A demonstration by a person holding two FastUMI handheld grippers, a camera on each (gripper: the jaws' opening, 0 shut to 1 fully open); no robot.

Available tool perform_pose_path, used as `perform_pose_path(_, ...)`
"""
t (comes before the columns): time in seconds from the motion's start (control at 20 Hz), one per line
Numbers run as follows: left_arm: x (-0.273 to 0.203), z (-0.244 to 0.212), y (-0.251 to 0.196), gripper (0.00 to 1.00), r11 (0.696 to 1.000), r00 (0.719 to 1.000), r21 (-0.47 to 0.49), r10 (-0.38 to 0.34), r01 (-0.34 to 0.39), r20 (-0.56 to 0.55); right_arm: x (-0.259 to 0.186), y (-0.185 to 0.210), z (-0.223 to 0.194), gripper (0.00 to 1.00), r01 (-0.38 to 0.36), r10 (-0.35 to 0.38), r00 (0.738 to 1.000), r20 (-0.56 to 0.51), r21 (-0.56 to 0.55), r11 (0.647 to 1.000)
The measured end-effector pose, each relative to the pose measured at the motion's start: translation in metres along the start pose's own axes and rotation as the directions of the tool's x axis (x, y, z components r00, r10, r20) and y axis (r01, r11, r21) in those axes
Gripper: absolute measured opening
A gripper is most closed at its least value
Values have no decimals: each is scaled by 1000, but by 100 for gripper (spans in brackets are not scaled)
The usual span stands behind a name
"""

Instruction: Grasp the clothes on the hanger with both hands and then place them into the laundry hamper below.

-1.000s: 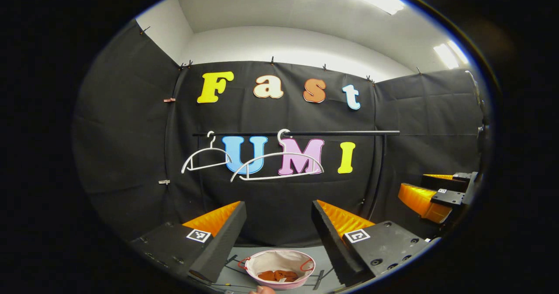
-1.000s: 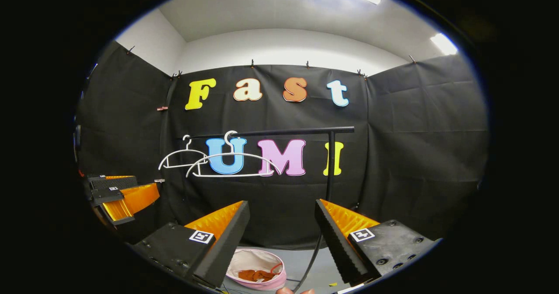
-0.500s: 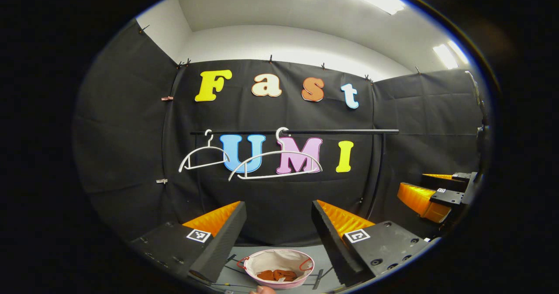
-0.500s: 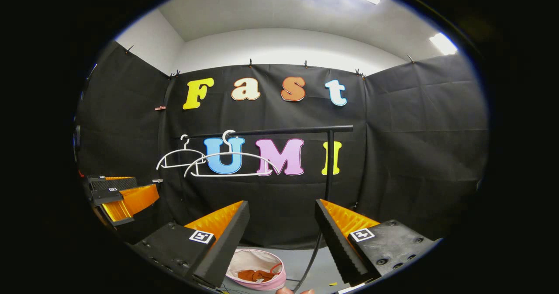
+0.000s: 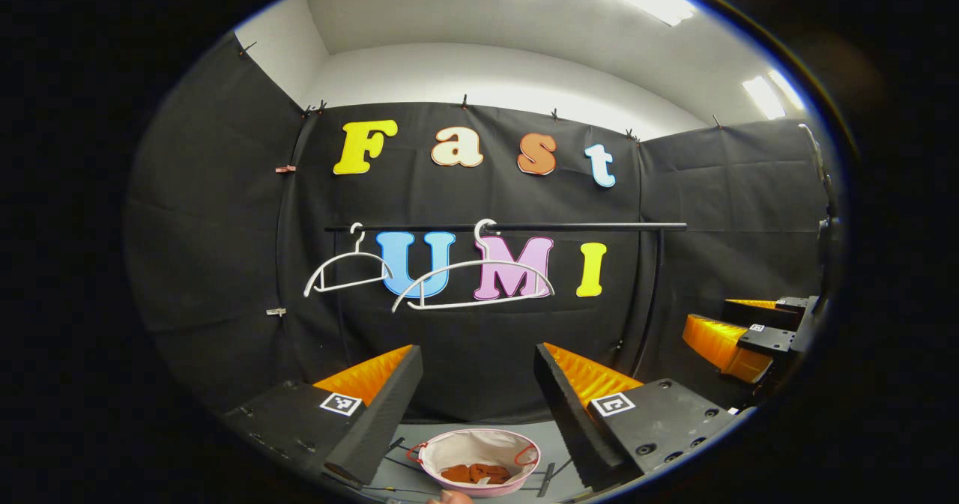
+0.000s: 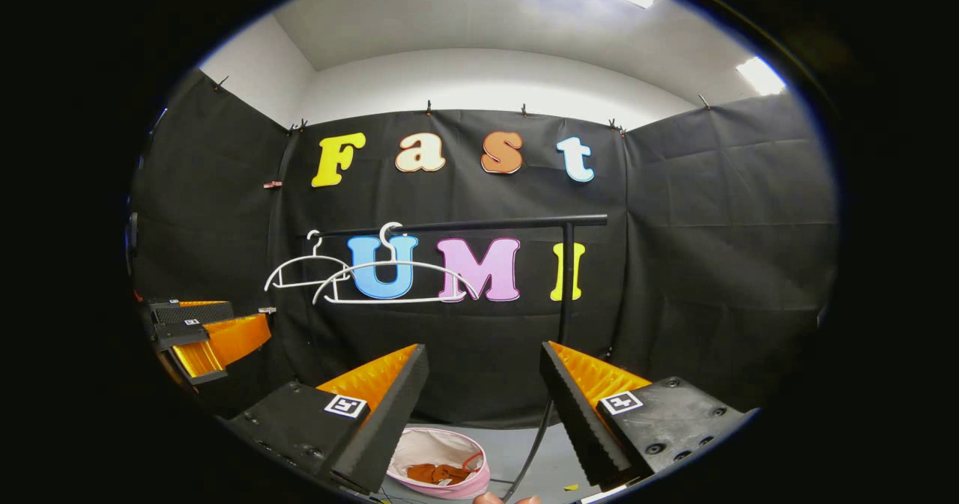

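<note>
— So, where are the clothes?

— Down in the laundry hamper (image 5: 479,463), a round pink-rimmed one with a pale lining, standing on the grey floor (image 6: 524,455) below the rail. A crumpled rust-brown garment (image 5: 476,473) lies at its bottom. In the right gripper view the same hamper (image 6: 440,462) sits low between the fingers, the cloth (image 6: 438,474) inside it.

— And the hangers?

— Two white hangers hook on the black rail (image 5: 569,227): a smaller hanger (image 5: 346,273) to the left and a larger hanger (image 5: 473,283) nearer the middle. Both hang bare.

— What about the left hand-held gripper?

— The left hand-held gripper (image 5: 478,362) is held level, its fingers spread wide with nothing between them, well above the hamper. It also appears at the left edge of the right gripper view (image 6: 206,339).

— The right one?

— The right hand-held gripper (image 6: 484,362) is likewise spread apart and holds nothing. From the left gripper view it shows off at the right edge (image 5: 738,339). The rail's upright post (image 6: 567,279) stands just behind its gap.
</note>
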State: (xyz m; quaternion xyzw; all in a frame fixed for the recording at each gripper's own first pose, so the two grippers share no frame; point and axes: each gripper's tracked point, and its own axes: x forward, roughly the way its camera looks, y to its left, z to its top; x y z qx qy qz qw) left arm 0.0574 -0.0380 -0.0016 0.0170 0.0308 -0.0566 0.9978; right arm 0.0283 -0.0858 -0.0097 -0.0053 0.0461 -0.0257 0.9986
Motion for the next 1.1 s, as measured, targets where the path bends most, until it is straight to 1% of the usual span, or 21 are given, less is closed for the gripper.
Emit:
perform_pose_path(0.3, 6, 2, 4, 95, 1000, 1000, -5, -8, 8, 4, 5, 3, 4, 97, 6, -6, 1000, 11, -5, 1000)
perform_pose_path(0.6, 12, 0, 7, 95, 1000, 1000, -2, -20, 20, 5, 8, 10, -4, 97, 10, -10, 1000, 1, 5, 1000)
perform_pose_path(0.65, 13, -1, 8, 95, 1000, 1000, 0, -21, 21, 3, 10, 11, -5, 100, 11, -11, 1000, 1, 2, 1000)
perform_pose_path(0.7, 13, -1, 9, 95, 1000, 1000, 1, -23, 23, 1, 11, 13, -5, 98, 12, -12, 1000, 2, 1, 1000)
perform_pose_path(0.75, 14, -2, 11, 95, 1000, 1000, 1, -24, 24, 0, 10, 15, -6, 97, 12, -12, 1000, 4, 0, 1000)
perform_pose_path(1.1, 13, -5, 20, 95, 1000, 1000, 1, -27, 27, -7, 12, 24, -7, 97, 14, -14, 1000, 5, 0, 1000)
